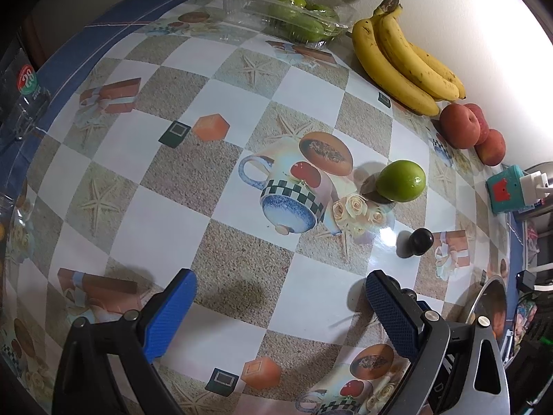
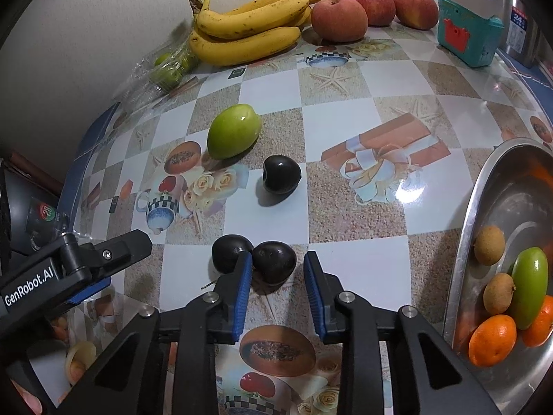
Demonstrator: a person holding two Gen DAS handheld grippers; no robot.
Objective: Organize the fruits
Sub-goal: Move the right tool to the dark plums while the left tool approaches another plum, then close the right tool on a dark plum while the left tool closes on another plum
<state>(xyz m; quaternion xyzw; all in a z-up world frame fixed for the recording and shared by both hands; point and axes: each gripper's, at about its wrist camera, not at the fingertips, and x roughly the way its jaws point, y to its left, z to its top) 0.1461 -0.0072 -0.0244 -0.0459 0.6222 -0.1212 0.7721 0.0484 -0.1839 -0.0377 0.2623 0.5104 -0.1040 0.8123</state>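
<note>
In the right wrist view my right gripper (image 2: 278, 266) is open, its blue pads either side of a dark plum (image 2: 274, 263) on the table, with the left pad between it and a second dark plum (image 2: 228, 252) on the left. A third dark plum (image 2: 281, 174) and a green fruit (image 2: 234, 130) lie farther ahead. A steel bowl (image 2: 463, 228) at the right holds oranges, a green fruit and small brown fruits. My left gripper (image 1: 280, 294) is open and empty above the table; the green fruit (image 1: 401, 180) and a dark plum (image 1: 420, 240) lie ahead to its right.
Bananas (image 2: 249, 24) and three peaches (image 2: 338, 17) line the back wall. A clear plastic box with green fruits (image 1: 297, 17) stands at the back. A teal power strip with a white plug (image 2: 466, 31) sits at the back right. My left gripper's body shows at the left (image 2: 69, 266).
</note>
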